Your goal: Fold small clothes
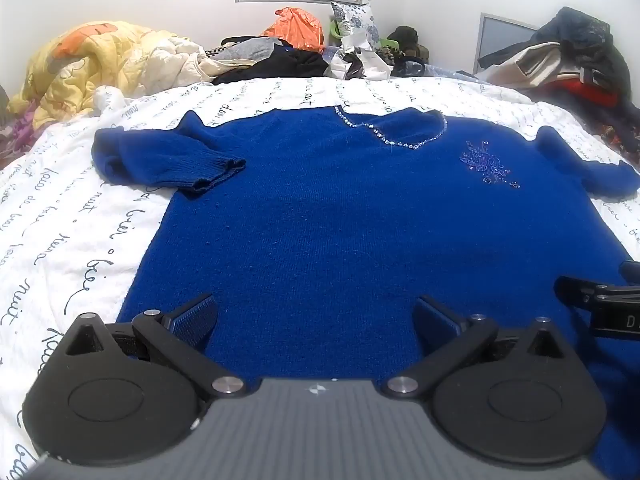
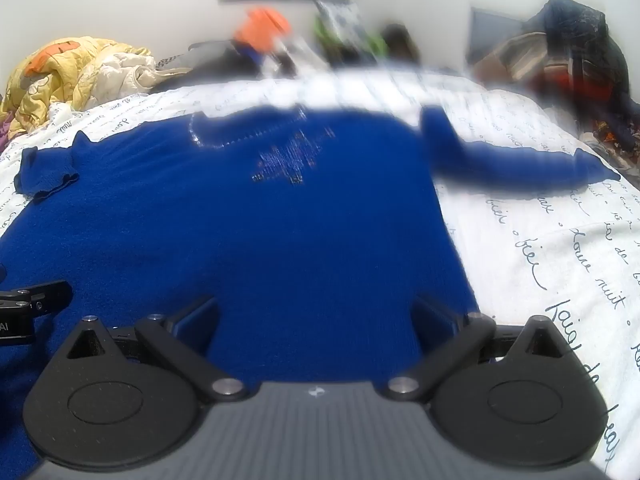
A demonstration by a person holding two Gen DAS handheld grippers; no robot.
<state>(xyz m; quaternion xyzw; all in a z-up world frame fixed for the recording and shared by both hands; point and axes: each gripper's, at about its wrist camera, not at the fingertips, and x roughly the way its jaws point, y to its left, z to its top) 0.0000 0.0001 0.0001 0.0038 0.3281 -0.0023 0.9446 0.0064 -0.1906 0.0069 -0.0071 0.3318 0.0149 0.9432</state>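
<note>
A blue knit sweater [image 1: 340, 208] lies flat, front up, on the bed, neckline with a rhinestone trim [image 1: 400, 140] at the far end. Its left sleeve [image 1: 168, 160] is folded in onto the body; its right sleeve [image 2: 520, 164] stretches out to the right. My left gripper [image 1: 316, 320] is open and empty over the sweater's near hem, left of centre. My right gripper [image 2: 316, 320] is open and empty over the hem's right part; this view is blurred. Each gripper's tip shows at the edge of the other's view.
A white bedsheet with black script [image 1: 72, 248] covers the bed. A yellow quilt [image 1: 80, 68] is piled far left. Clothes and an orange bag [image 1: 296, 26] lie along the far edge. A heap of dark garments [image 1: 568, 60] sits far right.
</note>
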